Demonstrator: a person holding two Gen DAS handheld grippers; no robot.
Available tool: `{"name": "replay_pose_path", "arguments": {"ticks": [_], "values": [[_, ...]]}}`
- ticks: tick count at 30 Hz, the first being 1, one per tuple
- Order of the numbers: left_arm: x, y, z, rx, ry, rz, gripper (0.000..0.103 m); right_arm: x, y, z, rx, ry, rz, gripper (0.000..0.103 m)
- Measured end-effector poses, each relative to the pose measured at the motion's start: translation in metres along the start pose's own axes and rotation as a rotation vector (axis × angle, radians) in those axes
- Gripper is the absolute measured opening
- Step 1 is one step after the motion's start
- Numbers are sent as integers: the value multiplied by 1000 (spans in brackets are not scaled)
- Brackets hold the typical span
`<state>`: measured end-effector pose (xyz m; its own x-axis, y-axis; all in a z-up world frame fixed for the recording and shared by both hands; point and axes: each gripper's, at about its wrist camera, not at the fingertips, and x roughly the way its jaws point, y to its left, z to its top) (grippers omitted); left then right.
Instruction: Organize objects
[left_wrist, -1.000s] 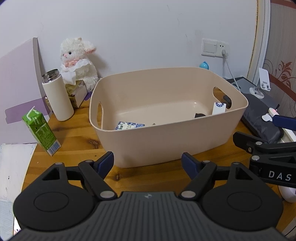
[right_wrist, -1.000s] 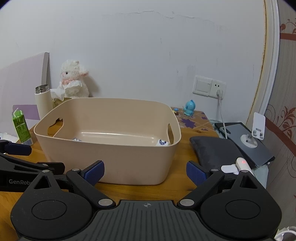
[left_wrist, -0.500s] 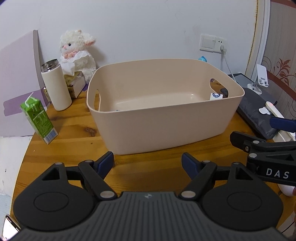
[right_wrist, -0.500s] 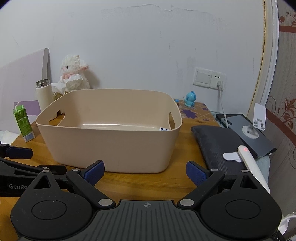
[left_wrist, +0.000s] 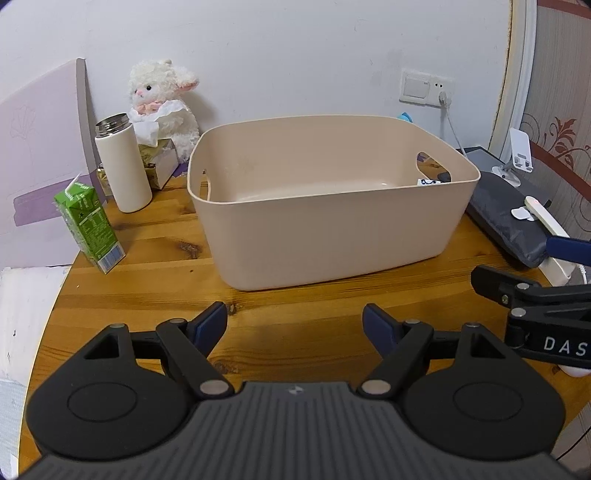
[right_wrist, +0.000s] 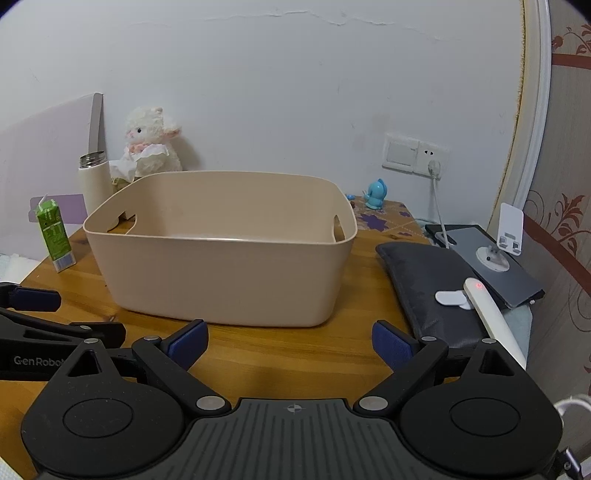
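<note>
Both tongs (left_wrist: 294, 323) (right_wrist: 290, 343) gape, empty, near beige bin (left_wrist: 332, 236), contents unclear.

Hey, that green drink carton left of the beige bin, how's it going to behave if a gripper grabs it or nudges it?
The green carton stands upright on a narrow base, so a high nudge would probably tip it. Its flat sides should suit a gripper, though thin card may dent under a hard squeeze. The top looks opened, so it might spill; how full it is cannot be seen.
</note>
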<state>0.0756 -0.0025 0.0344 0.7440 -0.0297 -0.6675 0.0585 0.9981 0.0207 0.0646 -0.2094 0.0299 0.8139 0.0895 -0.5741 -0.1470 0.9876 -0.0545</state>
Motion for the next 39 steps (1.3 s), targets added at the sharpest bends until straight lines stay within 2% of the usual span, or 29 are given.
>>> {"name": "replay_pose_path", "arguments": {"ticks": [9, 25, 34, 39], "values": [[-22, 8, -18, -35, 5, -4, 83, -16, 9, -16, -36, 7, 8, 98], [-50, 23, -46, -44, 33, -20, 83, -41, 17, -40, -23, 40, 56, 100], [-55, 23, -61, -49, 46, -23, 83, -44, 19, -54, -46, 73, 39, 100], [-63, 24, -63, -57, 28, -23, 83, -48, 16, -59, -46, 87, 26, 100]]}}
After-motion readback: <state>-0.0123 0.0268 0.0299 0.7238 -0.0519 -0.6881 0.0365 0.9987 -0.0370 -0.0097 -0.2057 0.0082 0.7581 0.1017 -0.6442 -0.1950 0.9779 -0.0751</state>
